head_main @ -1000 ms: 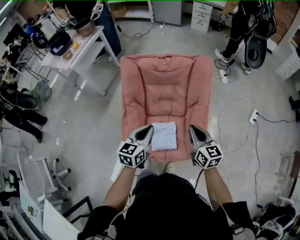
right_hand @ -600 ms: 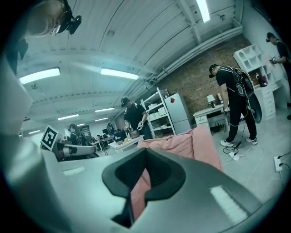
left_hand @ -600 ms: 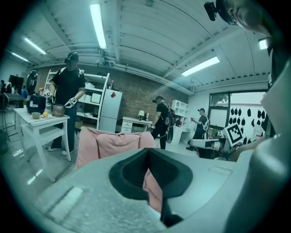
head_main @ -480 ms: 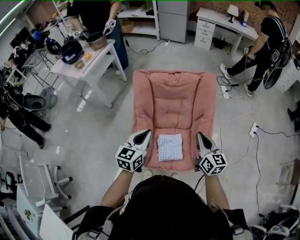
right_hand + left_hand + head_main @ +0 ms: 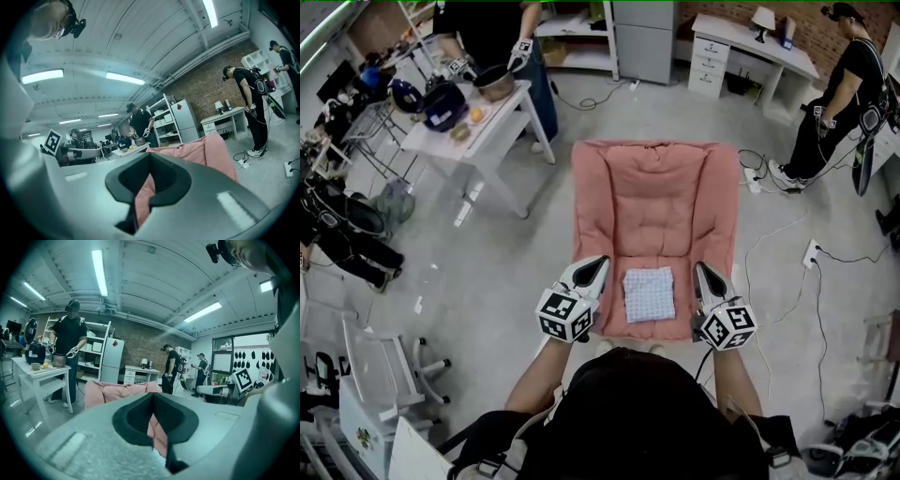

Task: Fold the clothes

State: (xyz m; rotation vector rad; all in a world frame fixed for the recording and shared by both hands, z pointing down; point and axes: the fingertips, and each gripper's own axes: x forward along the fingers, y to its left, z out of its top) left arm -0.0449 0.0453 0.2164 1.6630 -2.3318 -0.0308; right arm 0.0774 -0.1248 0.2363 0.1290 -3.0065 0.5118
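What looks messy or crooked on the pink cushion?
Nothing stands out. The cloth lies folded flat in a neat square near the front edge of the pink cushion, with no part hanging over. The left gripper and right gripper hover on either side of it, jaws together and empty.

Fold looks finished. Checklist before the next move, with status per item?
1. The left claw is empty: ok, shut with nothing in it.
2. The right claw is empty: ok, shut with nothing in it.
3. The checked cloth is folded: ok, a compact rectangle.
4. Cloth supported: ok, flat on the pink cushion, near its front edge, no overhang.
5. Claws apart from the cloth: ok, one on each side.
6. More clothes waiting: cannot tell, none in view.
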